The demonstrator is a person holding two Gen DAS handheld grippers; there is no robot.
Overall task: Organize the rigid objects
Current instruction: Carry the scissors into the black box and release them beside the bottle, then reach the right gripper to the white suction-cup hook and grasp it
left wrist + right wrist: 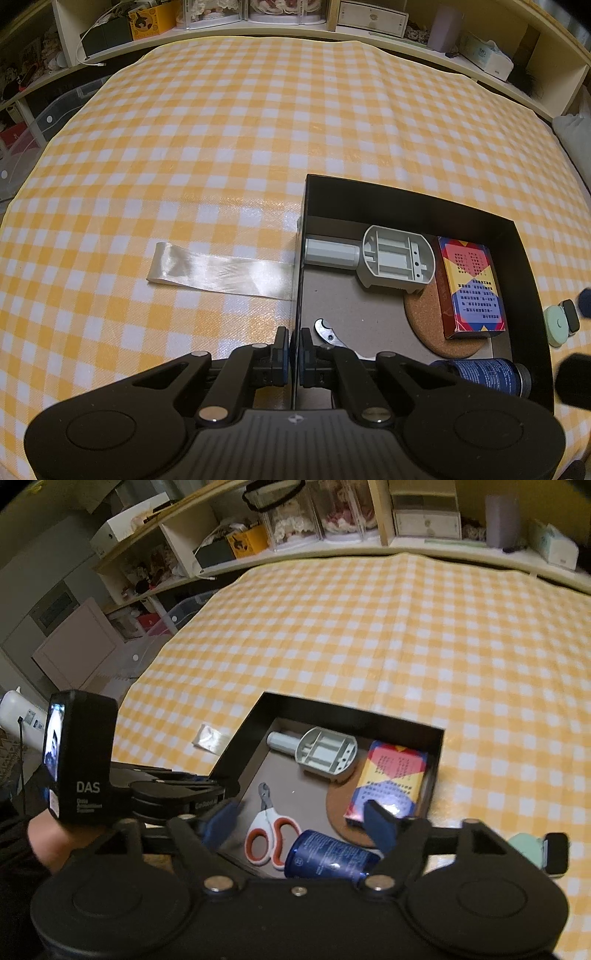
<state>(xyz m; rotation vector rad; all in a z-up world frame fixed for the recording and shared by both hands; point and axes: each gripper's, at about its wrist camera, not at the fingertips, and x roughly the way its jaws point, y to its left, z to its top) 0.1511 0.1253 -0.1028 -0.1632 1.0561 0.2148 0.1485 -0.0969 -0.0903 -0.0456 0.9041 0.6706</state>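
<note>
A black open box (406, 201) sits on the yellow checked cloth. Inside lie a grey plastic part (395, 260), a colourful card pack (471, 288) on a cork coaster (428, 328), red-handled clippers (271, 836) and a blue bottle (330, 856). My left gripper (295, 345) is shut on the box's left wall near the front corner. Over the front of the box (351, 716), my right gripper (301, 823) is open, with the blue bottle lying free just below its blue pads (380, 823) and nothing held.
A white satin ribbon (221, 273) lies flat on the cloth, attached to the box's left side. A mint-green round item with a watch (559, 323) stands just right of the box. Cluttered shelves (258, 22) run along the far table edge. A hand (44, 840) holds the left gripper.
</note>
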